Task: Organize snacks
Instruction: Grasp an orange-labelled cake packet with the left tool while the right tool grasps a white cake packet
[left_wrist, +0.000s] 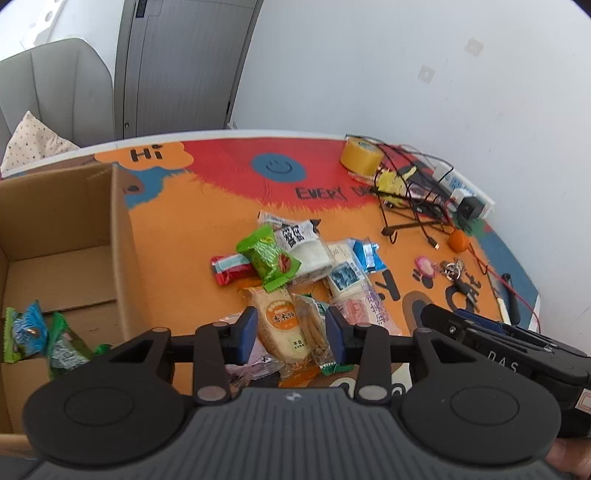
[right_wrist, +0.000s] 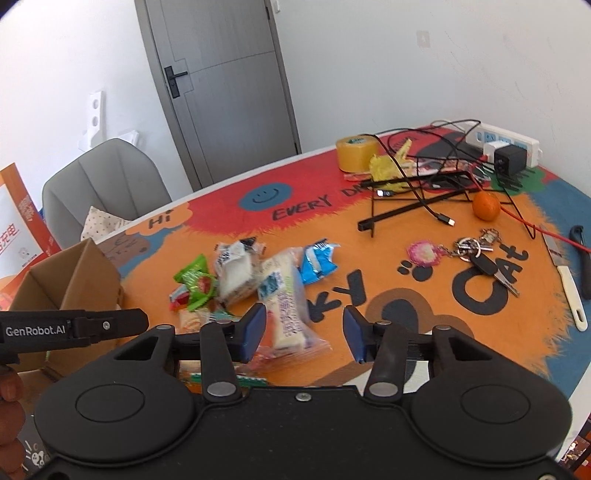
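Cardboard box at far left holds two packets; snacks lie heaped mid-surface. Left hand-held gripper gapes over a biscuit pack; right hand-held gripper gapes, empty. Overlapping wrappers risk a double pickup.

Bright, even daylight, soft faint shadows, strong fisheye bending at edges, slight motion blur on snack packets.

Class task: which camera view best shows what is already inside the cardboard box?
The left wrist view: the cardboard box shows its open interior, with two green-and-blue snack packets inside. The right wrist view shows only its flaps and outer corner, contents hidden.
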